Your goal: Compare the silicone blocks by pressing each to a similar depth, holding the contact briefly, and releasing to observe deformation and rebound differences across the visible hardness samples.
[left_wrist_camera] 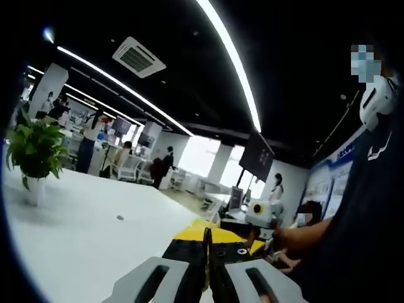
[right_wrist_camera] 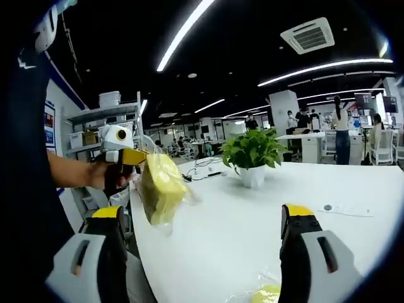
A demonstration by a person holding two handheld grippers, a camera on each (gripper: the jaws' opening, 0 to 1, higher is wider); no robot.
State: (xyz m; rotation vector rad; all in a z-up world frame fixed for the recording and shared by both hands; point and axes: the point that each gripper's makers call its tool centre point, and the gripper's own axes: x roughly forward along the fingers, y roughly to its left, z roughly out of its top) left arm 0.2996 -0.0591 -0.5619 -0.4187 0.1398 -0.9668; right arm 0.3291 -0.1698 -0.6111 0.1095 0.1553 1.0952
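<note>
Left tool (left_wrist_camera: pixel 206 265): jaws pressed together in the left gripper view, a thin yellow edge caught between their tips; in the right gripper view this same tool (right_wrist_camera: pixel 123 158) is raised at the left, held in a hand (right_wrist_camera: pixel 95 173), clamped on a bagged yellow block.
Right tool (right_wrist_camera: pixel 205 252): jaws wide apart, yellow-tipped, nothing between them; in the left gripper view it shows at the right (left_wrist_camera: pixel 259 214), held in a hand (left_wrist_camera: pixel 284 238).
Yellow silicone block (right_wrist_camera: pixel 161 186): wrapped in clear plastic, hanging in the air from the left tool, above the near left edge of the surface.
Second yellow block (right_wrist_camera: pixel 265 293): in clear wrap, lying on the surface at the near edge between the right tool's jaws, partly cut off.
Surface (right_wrist_camera: pixel 252 221): white, broad.
Potted plant (right_wrist_camera: pixel 251 154): green leaves in a white pot, standing on the surface, far from the tools; also at the left (left_wrist_camera: pixel 35 154).
Person: dark sleeve and torso (left_wrist_camera: pixel 360 208) beside the tools.
</note>
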